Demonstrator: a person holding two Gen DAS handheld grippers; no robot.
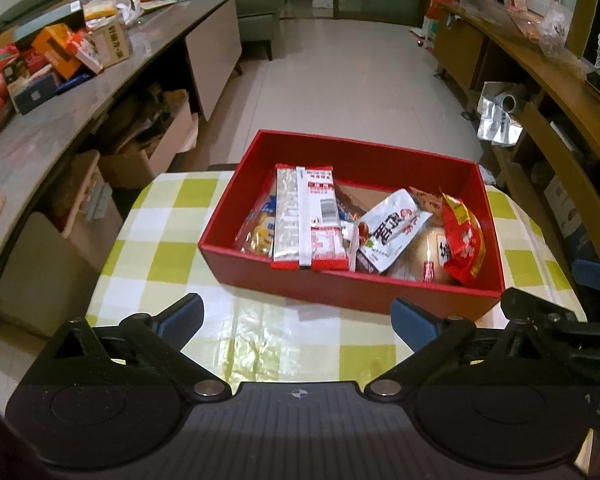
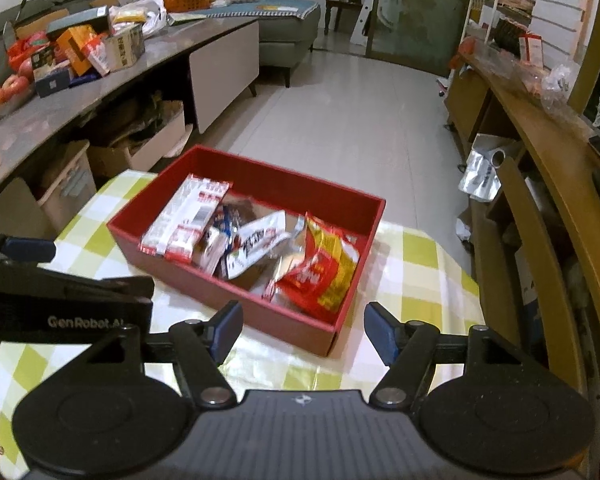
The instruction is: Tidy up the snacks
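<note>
A red open box (image 1: 340, 290) (image 2: 204, 284) stands on the green-and-white checked table (image 1: 172, 240) (image 2: 420, 280). Several snack packets lie in it: a long red-and-white packet (image 1: 308, 220) (image 2: 188, 216) at the left, a white packet (image 1: 388, 232) (image 2: 256, 244) in the middle, a red-and-yellow bag (image 1: 462, 240) (image 2: 328, 276) at the right. My left gripper (image 1: 296, 318) is open and empty, just short of the box's near wall. My right gripper (image 2: 304, 334) is open and empty at the box's near right corner. The right gripper's finger (image 1: 596, 274) shows in the left wrist view.
A long grey counter (image 1: 60, 120) (image 2: 80, 96) on the left carries boxes, bags and apples. Cardboard boxes (image 1: 140, 148) sit under it. A wooden shelf unit (image 1: 560, 92) (image 2: 540, 152) runs along the right. Tiled floor (image 1: 340, 72) lies beyond the table.
</note>
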